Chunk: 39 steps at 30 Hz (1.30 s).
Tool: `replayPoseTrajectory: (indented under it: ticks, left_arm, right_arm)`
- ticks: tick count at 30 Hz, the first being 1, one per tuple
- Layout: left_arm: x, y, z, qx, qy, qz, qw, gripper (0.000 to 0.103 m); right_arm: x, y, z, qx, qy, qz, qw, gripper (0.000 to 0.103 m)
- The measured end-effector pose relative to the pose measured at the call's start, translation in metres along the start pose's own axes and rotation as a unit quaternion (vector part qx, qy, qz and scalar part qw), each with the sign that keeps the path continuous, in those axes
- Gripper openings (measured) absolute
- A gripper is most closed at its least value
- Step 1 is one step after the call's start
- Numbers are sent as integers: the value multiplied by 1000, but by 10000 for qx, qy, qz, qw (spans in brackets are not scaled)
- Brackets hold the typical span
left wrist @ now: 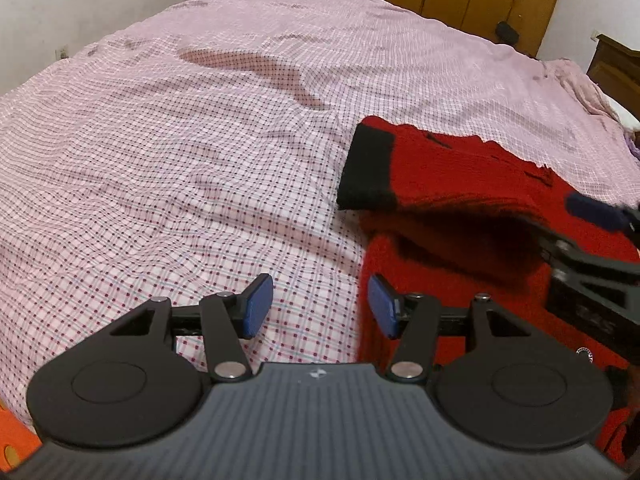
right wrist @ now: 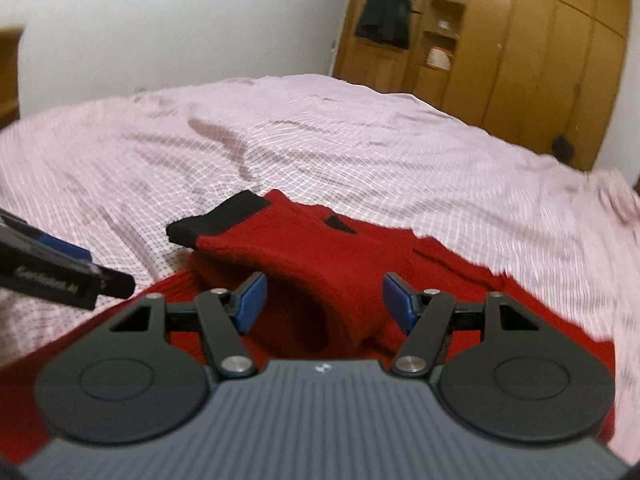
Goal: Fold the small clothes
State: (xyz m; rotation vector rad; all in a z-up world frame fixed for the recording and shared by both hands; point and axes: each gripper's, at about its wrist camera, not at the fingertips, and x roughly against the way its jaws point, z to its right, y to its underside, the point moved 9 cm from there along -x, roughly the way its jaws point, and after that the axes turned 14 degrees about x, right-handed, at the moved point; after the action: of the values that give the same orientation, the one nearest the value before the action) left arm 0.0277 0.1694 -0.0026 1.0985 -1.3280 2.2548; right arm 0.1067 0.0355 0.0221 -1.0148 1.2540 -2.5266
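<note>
A small red knitted sweater (left wrist: 460,184) with black cuffs (left wrist: 368,168) lies on the bed, one sleeve folded over its body. My left gripper (left wrist: 320,306) hovers open over the checked sheet just left of the sweater's edge, nothing between its blue pads (left wrist: 256,304). In the right wrist view the sweater (right wrist: 320,256) fills the middle, its black cuff (right wrist: 224,218) pointing left. My right gripper (right wrist: 324,302) is open above the folded sleeve, its pads apart from the cloth. The left gripper's finger (right wrist: 60,268) shows at the left edge. The right gripper (left wrist: 592,240) shows at the right edge.
A pink checked sheet (left wrist: 180,140) covers the whole bed, with shallow wrinkles. A wooden wardrobe (right wrist: 520,48) stands behind the bed, dark clothing (right wrist: 384,8) hanging in it. A white wall (right wrist: 160,20) lies to the left. A pink cloth (left wrist: 580,84) is bunched at the far right.
</note>
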Motion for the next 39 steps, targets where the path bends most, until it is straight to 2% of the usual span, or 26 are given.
replayPoseTrajectory:
  ticks: [8,11,13,14,15,18,22,27,30,32,35,39]
  left_arm:
    - [-9,3,0,58,47,-84,9999,61]
    - [-11,3,1,51,47,-87,9999,61]
    - [-10,1,5,25,82,-57,9999,61]
    - [-10,0,8,13,125,-41,9999,61]
    - [-10,-2,11,2,159,-29,9999,61]
    - [-13,-7,22,-57,228,29,9997,61]
    - [-19,-9,41,-136,388,-8,9992,61]
    - [-33,-6,58,-326,379,-75,9987,61]
    - [-41,-2,60,-366,310,-128,9988,61]
    - [-45,0,59,-377,277,-166,9988,61]
    - [-52,0,56,-388,237,-184,9988,61]
    - [-60,-5,55,-373,130,-157,9991,61]
  right_arm:
    - [-35,-5,-22,854,-111,-289,9959,66]
    - [-43,-9,-28,1166,-139,-102,9930,64]
    - [-46,-10,-29,1199,-180,-33,9926,39]
    - [-48,-9,-26,1131,-207,-89,9933,19]
    - [-49,-9,-23,1001,-246,-131,9946,17]
    - [-41,-14,-5,522,-188,13,9985,15]
    - [-18,-17,32,13,238,242,9994,14]
    - [-2,6,79,-815,570,180,9949,14]
    - [2,33,103,-1646,525,69,9849,14]
    - [5,55,116,-2216,564,3,9735,14]
    - [3,89,132,-3056,622,-105,9501,14]
    - [2,128,134,-3971,327,-290,9168,18]
